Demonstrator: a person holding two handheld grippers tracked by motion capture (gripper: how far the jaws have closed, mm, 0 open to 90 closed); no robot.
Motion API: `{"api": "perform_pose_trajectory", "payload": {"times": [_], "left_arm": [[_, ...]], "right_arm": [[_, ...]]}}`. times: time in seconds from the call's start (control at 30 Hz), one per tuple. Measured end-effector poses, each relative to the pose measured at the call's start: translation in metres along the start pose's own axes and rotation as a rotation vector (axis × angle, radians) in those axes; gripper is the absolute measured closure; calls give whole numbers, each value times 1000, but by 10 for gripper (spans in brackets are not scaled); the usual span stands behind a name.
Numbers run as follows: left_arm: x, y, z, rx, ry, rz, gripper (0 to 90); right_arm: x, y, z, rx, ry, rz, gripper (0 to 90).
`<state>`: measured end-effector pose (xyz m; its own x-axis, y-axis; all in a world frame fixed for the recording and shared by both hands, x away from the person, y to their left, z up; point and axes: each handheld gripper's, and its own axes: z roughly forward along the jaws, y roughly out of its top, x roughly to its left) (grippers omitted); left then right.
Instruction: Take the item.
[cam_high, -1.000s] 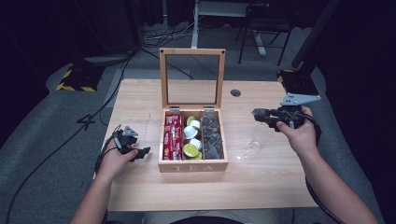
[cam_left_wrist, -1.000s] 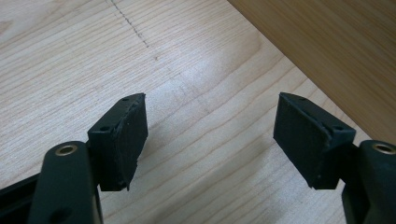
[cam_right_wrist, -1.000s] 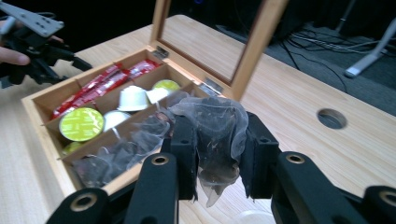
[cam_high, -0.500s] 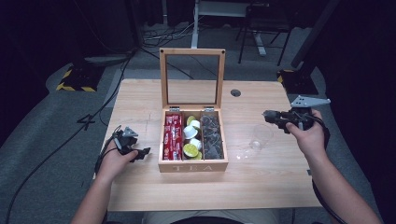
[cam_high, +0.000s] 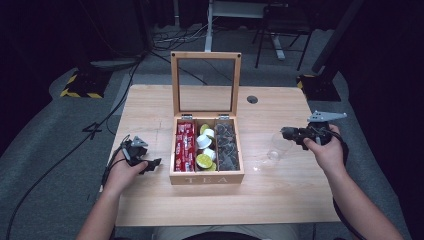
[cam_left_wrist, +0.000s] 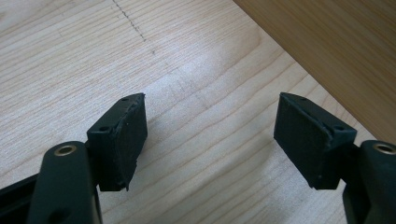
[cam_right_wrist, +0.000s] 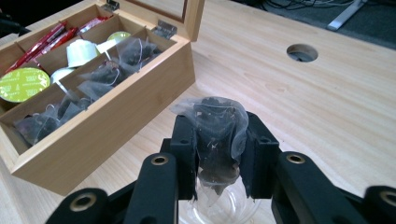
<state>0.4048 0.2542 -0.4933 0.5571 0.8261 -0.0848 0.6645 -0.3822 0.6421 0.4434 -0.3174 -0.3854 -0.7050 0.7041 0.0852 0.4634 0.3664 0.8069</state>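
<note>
Tea bag (cam_right_wrist: 217, 135) pinched between right claw (cam_right_wrist: 218, 154) pads.

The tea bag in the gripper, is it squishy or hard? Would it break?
Probably squishy: the tea bag looks crumpled and folded between the right gripper's shut jaws. It is likely very light, being thin see-through mesh around dark leaves. Rough pulling might tear it, since the mesh looks delicate.

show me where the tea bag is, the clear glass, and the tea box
tea bag (cam_right_wrist: 218, 133), right gripper view, on its mesh pouch between the jaws.
clear glass (cam_high: 275, 147), high view, on its side wall.
tea box (cam_high: 206, 178), high view, on its lettered front wall.
</note>
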Motion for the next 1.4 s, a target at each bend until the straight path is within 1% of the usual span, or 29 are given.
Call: {"api": "perform_pose_trajectory", "payload": {"times": [0.1, 0.3, 0.4, 0.43, 0.47, 0.5, 0.53, 0.57, 0.6, 0.63, 0.67, 0.83, 0.9, 0.93, 1.03, 1.1, 1.13, 1.17, 1.23, 1.3, 1.4], "left_arm": [[0, 0, 0, -1, 0, 1, 266], [0, 0, 0, -2, 1, 1, 266], [0, 0, 0, -1, 1, 1, 266], [-1, 0, 0, -2, 1, 1, 265], [-1, 0, 0, -3, 1, 1, 266], [-1, 0, 0, -3, 1, 1, 266], [0, 0, 0, -4, 0, 0, 266], [0, 0, -1, -3, 3, -5, 266], [0, 0, -1, -3, 3, -5, 266], [0, 0, 0, -4, 3, -7, 266], [0, 0, 0, -3, 3, -6, 266], [0, 0, 0, -2, -1, 1, 265], [0, 0, 0, -3, 0, 1, 265], [0, -1, 0, -2, 1, -2, 265], [-1, -2, 0, 0, 0, -4, 265], [0, -2, -1, 1, -1, -2, 265], [0, -2, -1, -2, 1, -3, 265], [0, -3, -2, -2, 5, -8, 265], [0, -5, -4, -6, 8, -12, 265], [1, -5, -4, -5, 14, -14, 265], [2, -6, -5, -14, 14, -17, 265]], "right_arm": [[0, -6, 4, 13, 4, 14, 699], [0, -13, 11, 43, 4, 17, 699], [0, -15, 13, 49, 6, 21, 697], [0, -16, 16, 67, 7, 24, 668], [0, -17, 17, 68, 5, 23, 618], [0, -17, 17, 68, 5, 23, 618], [1, -17, 17, 62, 1, 27, 558], [1, -17, 17, 51, -1, 36, 518], [1, -17, 16, 45, 3, 42, 495], [1, -17, 16, 45, 3, 42, 495], [0, -17, 15, 36, -6, 38, 437], [-1, -16, 15, 31, -19, 41, 408], [-1, -16, 14, 27, -18, 42, 406], [-1, -14, 13, 18, -17, 47, 400], [0, -8, 11, 1, -16, 40, 387], [1, -6, 11, -2, -17, 41, 383], [1, -2, 10, -7, -19, 34, 378], [2, 0, 10, -11, -18, 37, 376], [4, 10, 9, -28, -14, 29, 364], [4, 13, 9, -33, -12, 26, 361], [6, 26, 10, -57, -8, 19, 342]]}}
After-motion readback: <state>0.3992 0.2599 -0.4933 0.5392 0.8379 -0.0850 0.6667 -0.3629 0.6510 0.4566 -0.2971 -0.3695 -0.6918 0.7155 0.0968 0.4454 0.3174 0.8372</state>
